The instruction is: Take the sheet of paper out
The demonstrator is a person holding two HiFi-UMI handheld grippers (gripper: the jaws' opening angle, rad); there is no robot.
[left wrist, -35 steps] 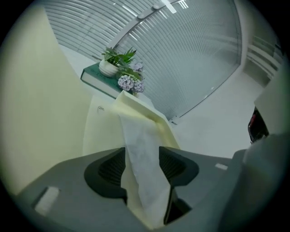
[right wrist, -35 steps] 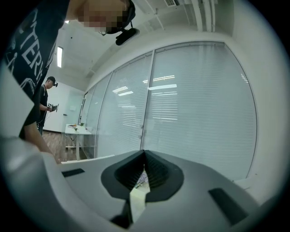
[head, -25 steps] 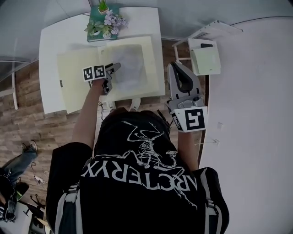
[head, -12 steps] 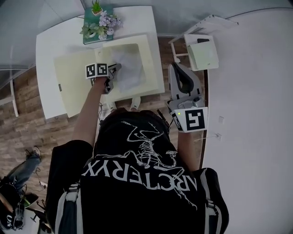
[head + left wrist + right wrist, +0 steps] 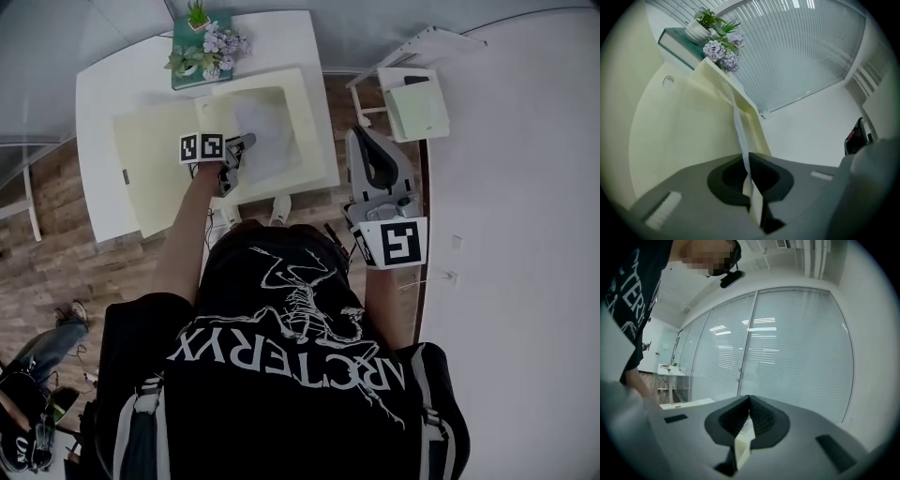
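Over the white table [image 5: 103,94], left claw [image 5: 747,159] pinches the sheet of paper [image 5: 267,131] — right claw [image 5: 750,401] clamps an unidentifiable pale scrap [image 5: 743,442].

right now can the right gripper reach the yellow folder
Probably yes: the right gripper hangs beside the yellow folder, off the table edge, nothing between. But it's shut on a pale slip, so pressing only.

Pale yellow folder [image 5: 150,159], white sheet of paper [image 5: 272,141], teal book [image 5: 178,37] (cream slip [image 5: 743,444] in right claw [image 5: 749,405]).
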